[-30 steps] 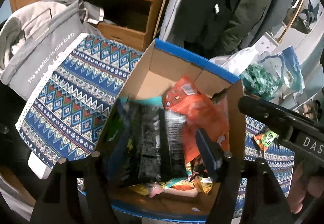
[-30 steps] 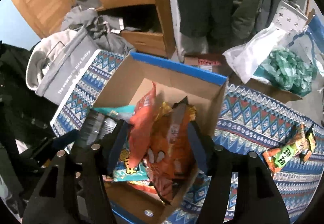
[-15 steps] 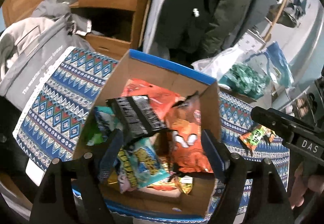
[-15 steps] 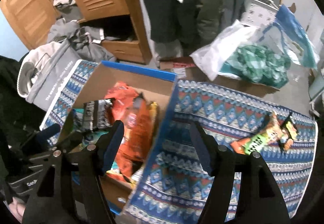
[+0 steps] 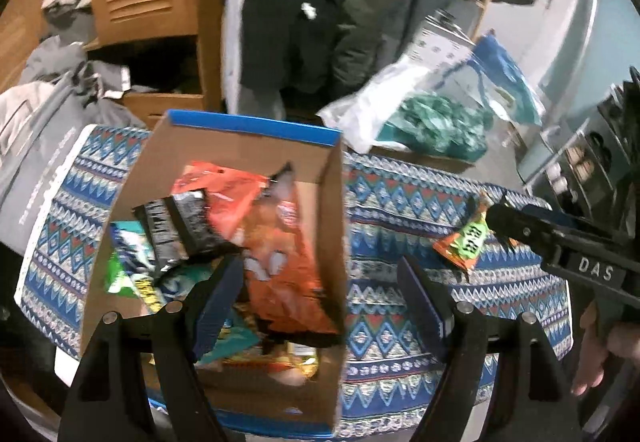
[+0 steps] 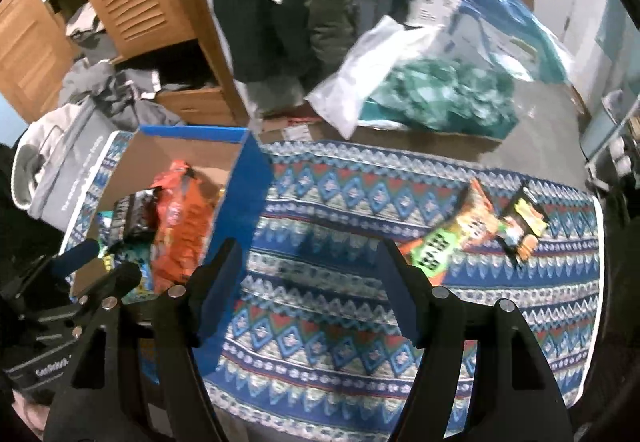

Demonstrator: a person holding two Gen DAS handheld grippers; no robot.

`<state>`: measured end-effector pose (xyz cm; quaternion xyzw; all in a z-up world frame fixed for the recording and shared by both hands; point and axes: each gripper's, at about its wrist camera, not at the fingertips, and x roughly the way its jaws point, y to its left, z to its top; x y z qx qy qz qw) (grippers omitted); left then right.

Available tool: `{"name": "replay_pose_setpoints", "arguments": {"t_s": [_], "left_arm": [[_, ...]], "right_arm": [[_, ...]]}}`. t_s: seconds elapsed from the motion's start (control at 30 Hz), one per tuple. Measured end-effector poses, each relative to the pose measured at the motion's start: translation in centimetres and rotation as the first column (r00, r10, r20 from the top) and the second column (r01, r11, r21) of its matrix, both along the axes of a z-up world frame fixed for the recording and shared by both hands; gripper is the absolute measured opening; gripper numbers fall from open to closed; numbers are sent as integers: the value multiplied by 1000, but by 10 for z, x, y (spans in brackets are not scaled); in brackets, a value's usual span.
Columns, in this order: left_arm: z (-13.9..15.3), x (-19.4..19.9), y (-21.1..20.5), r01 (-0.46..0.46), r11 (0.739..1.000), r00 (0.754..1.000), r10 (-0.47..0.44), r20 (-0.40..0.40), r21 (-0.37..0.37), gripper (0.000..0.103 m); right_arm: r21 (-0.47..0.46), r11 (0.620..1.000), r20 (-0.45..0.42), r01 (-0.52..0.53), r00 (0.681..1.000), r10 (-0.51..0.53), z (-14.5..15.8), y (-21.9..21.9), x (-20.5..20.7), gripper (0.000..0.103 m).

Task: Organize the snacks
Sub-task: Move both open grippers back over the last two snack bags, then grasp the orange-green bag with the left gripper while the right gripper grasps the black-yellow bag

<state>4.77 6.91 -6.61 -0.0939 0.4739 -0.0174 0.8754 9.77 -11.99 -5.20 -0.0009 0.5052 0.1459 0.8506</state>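
While both grippers hang over the patterned cloth [image 6: 360,210] on the tabletop, the cardboard box [image 5: 256,146] with the blue rim stands at the left part of this cloth and serves as the landmark. Inside the box lie several snack bags: an orange bag [image 5: 280,242] leans against the right wall, its long axis running from the far wall toward the near one, and a black bag [image 5: 180,226] lies just left of it, tilted across the other packets.

Well to the right of the box, an orange and green snack packet [image 6: 444,234] lies flat on the cloth, its long axis slanting from the near left to the far right. Just beside it, further from the box, lies a smaller black and yellow packet [image 6: 520,222].

The left gripper [image 5: 320,298] is above the right wall of the box; its fingers stand apart with nothing clamped. The right gripper [image 6: 308,290] is over bare cloth between the box and the packets, fingers also apart and empty
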Motion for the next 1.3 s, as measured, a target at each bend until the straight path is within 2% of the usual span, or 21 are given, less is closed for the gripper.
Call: {"name": "replay_pose_setpoints", "arguments": {"t_s": [0.27,0.83,0.93,1.07,1.3], "left_arm": [[-3,7,-52,110,993,994,-109,-16,53,81],[-11,24,-124,222,971,975,-219,-35,86,81],[-15,28,-137,238,967,971,-235,-43,87,81],[-24,36,-154,266,962,963,-262,-68,54,81],[-45,57,-190,313,948,946,-306,-106,55,81]], "right_arm": [[-4,997,-10,73,997,-73,-8,-46,-1,69],[-11,974,-37,227,973,-227,-28,-146,-7,69],[-7,966,-56,258,964,-258,-37,-163,-7,70],[-13,952,-82,305,949,-305,-50,-184,-4,70],[-15,931,-130,366,922,-364,-72,-211,10,70]]}}
